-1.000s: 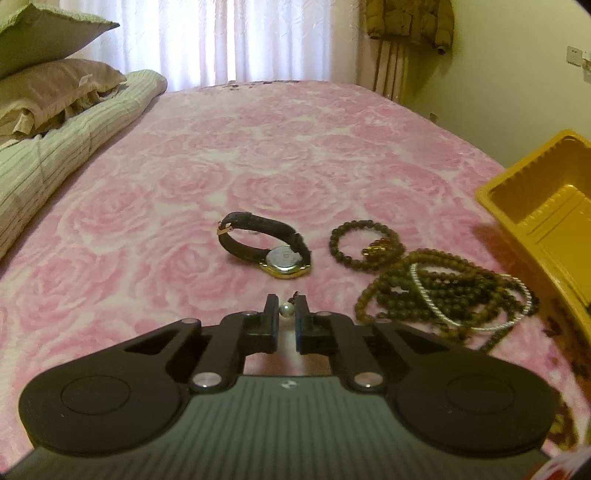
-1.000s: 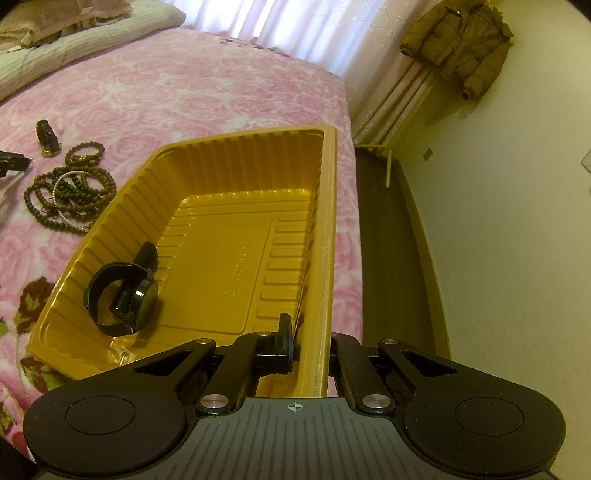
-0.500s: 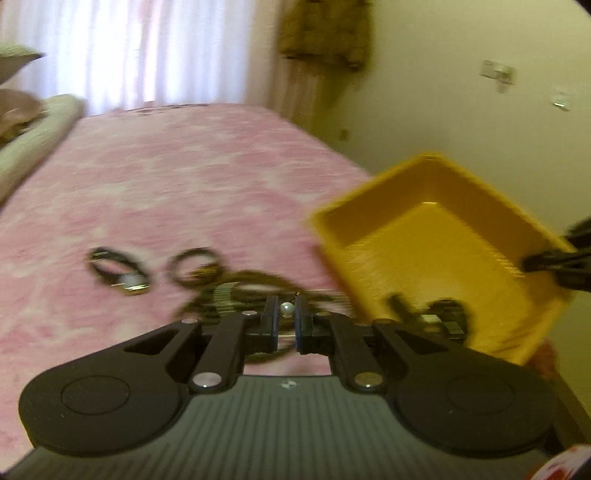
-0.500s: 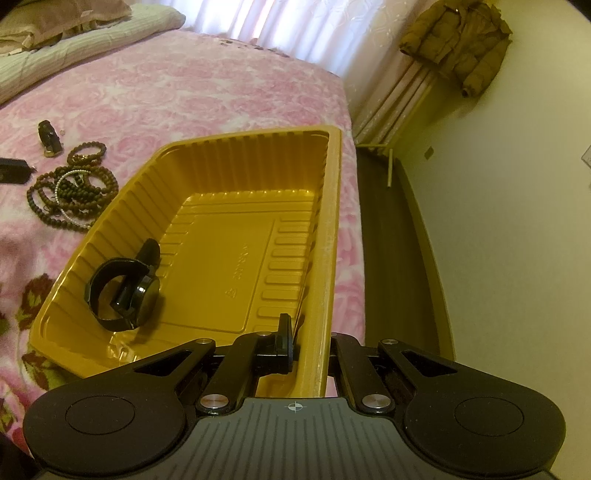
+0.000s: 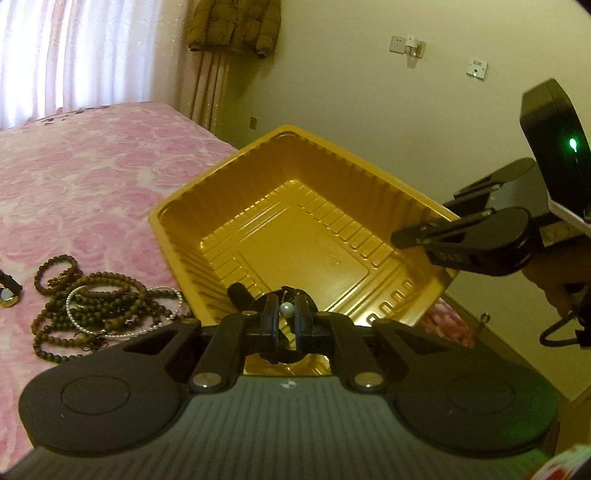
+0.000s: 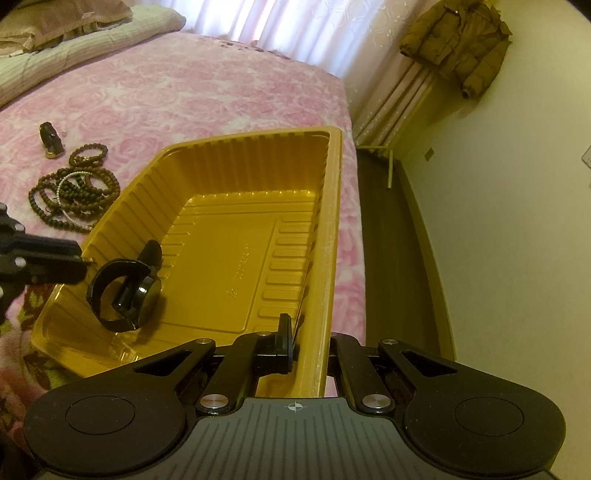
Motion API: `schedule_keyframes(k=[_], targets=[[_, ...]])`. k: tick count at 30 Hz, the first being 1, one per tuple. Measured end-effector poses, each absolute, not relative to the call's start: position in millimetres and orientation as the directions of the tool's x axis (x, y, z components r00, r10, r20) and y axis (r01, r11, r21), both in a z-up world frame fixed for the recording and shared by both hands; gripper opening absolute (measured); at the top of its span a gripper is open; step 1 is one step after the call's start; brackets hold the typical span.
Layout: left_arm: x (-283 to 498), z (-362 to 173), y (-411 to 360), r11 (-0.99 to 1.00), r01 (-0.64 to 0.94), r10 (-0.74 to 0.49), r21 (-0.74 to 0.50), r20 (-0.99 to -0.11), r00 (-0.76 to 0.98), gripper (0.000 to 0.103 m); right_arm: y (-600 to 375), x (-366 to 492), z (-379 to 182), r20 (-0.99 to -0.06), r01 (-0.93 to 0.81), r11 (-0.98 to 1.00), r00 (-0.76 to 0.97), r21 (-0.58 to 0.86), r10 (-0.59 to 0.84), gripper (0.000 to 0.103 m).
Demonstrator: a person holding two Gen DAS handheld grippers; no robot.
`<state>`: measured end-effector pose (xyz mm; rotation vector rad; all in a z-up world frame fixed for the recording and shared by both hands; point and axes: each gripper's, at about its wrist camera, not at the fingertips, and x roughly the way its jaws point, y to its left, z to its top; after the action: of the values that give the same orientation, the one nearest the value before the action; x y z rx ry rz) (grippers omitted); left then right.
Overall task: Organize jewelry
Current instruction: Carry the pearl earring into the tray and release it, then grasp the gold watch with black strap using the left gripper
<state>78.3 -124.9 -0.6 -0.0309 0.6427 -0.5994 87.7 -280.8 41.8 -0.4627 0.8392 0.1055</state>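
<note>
My left gripper (image 5: 286, 310) is shut on a small pearl piece (image 5: 285, 308) and holds it over the near edge of the yellow tray (image 5: 258, 192). My right gripper (image 6: 306, 343) is shut on the tray's right rim (image 6: 328, 258); it also shows in the left wrist view (image 5: 402, 236). A black watch (image 6: 125, 291) lies inside the tray at its left end. A pile of brown bead strands with a silver bracelet (image 5: 103, 306) lies on the pink bedspread left of the tray, also in the right wrist view (image 6: 74, 192).
A gold-cased watch (image 6: 50, 140) lies on the bedspread beyond the beads, at the left edge of the left wrist view (image 5: 7, 295). Pillows (image 6: 74, 22) are at the bed's head. The bed edge and floor (image 6: 391, 258) lie right of the tray.
My left gripper has swung right from over the beads to the tray's near edge, still holding the pearl piece. The right gripper keeps its hold on the tray rim.
</note>
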Motion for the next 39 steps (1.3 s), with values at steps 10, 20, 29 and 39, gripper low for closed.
schedule_keyframes(k=[10,20,29,39], targets=[[67,-7,-126,0.817,0.547,-0.542,-0.184,-0.571,0.617,0.029,-282,87,42,-0.738,-0.267,0.898,0.67,-0.348,-0.087,0.004],[69,-13,-58,0.919,0.371,-0.373,-0.13,-0.587,0.718,0.029,-281,87,42,-0.737,-0.267,0.899,0.67,-0.348,-0.087,0.004],[103,-45,13,0.988,0.142,-0.148,-0.06,-0.632,0.761,0.03,-281,86,42,-0.738,-0.268,0.897,0.668,-0.351,-0.089,0.004],[151,-52,63,0.998,-0.009,-0.033,-0.065,-0.616,0.787,0.03,-282,88,43,-0.74,-0.269,0.896,0.667,-0.354,-0.092,0.004]])
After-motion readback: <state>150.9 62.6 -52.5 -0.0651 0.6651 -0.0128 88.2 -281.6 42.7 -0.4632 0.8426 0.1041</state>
